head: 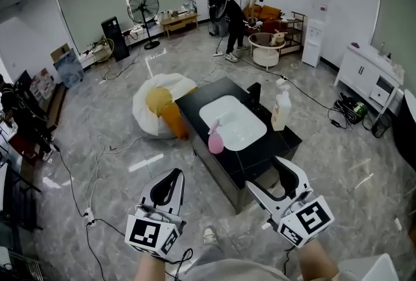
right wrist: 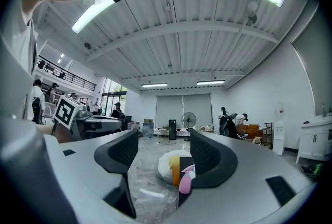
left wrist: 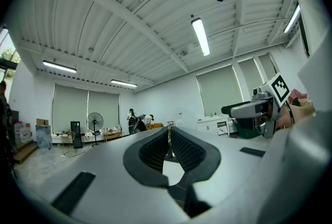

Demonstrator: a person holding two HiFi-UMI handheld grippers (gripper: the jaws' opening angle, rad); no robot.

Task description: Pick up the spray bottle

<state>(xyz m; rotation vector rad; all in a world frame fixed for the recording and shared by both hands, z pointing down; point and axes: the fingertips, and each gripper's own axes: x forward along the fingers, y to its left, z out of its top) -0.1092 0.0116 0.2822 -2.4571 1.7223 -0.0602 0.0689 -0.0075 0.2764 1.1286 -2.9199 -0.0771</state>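
Note:
A pink spray bottle (head: 215,138) stands upright on the near left rim of a white sink (head: 239,132) set in a black counter (head: 199,95). In the right gripper view the spray bottle (right wrist: 185,180) shows low between the jaws, some way off. My right gripper (head: 268,177) is open, held above the floor just short of the counter's near end. My left gripper (head: 175,174) hangs to the left of it, jaws closed tip to tip with nothing in them. The left gripper view looks up across the room, with its jaws (left wrist: 169,133) meeting.
A white pump bottle (head: 281,110) and a black faucet (head: 255,93) stand at the sink's far right. A white and yellow beanbag (head: 158,104) lies left of the counter. Cables run over the tiled floor. Two people (head: 227,10) and a fan (head: 144,8) are far back.

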